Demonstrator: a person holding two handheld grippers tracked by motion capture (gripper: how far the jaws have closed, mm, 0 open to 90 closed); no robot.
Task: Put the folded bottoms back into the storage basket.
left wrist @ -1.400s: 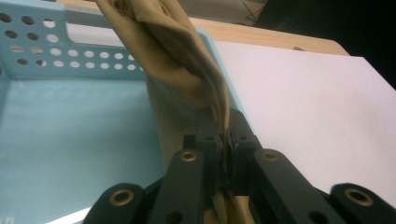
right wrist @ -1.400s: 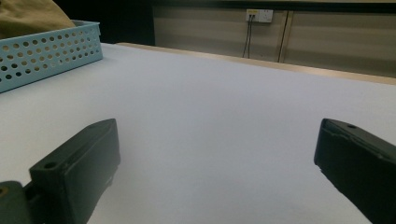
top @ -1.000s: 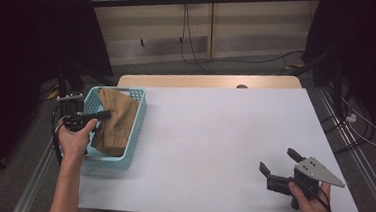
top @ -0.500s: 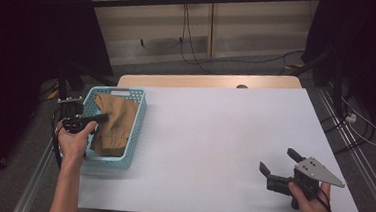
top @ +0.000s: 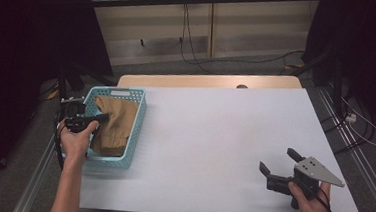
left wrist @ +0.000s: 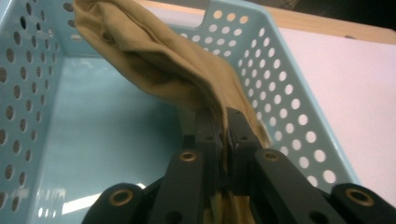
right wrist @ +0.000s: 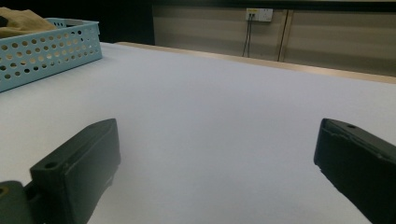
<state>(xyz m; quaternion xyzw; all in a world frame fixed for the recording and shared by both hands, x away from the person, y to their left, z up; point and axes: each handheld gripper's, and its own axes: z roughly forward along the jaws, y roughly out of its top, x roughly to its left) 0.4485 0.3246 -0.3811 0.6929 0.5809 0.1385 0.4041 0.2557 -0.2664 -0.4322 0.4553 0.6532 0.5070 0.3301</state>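
Observation:
A tan cloth (top: 113, 123) (left wrist: 159, 65) lies in a light blue perforated basket (top: 135, 132) (left wrist: 289, 93) at the table's left side. My left gripper (top: 102, 116) (left wrist: 223, 122) reaches into the basket from the left and is shut on the tan cloth, whose fabric is pinched between the black jaws and lifted off the basket floor. My right gripper (top: 277, 162) (right wrist: 215, 154) rests near the table's front right corner, open, with nothing between its fingers. In the right gripper view the basket (right wrist: 42, 51) shows far off with the cloth (right wrist: 18, 21) on top.
The white table top (top: 214, 133) stretches wide between the basket and the right gripper. A wooden strip (top: 208, 81) runs along the far edge. Cables hang beyond the table at the back and right.
The left gripper has shifted a little with the cloth, and the fabric in the basket has changed shape slightly. The right gripper has not moved.

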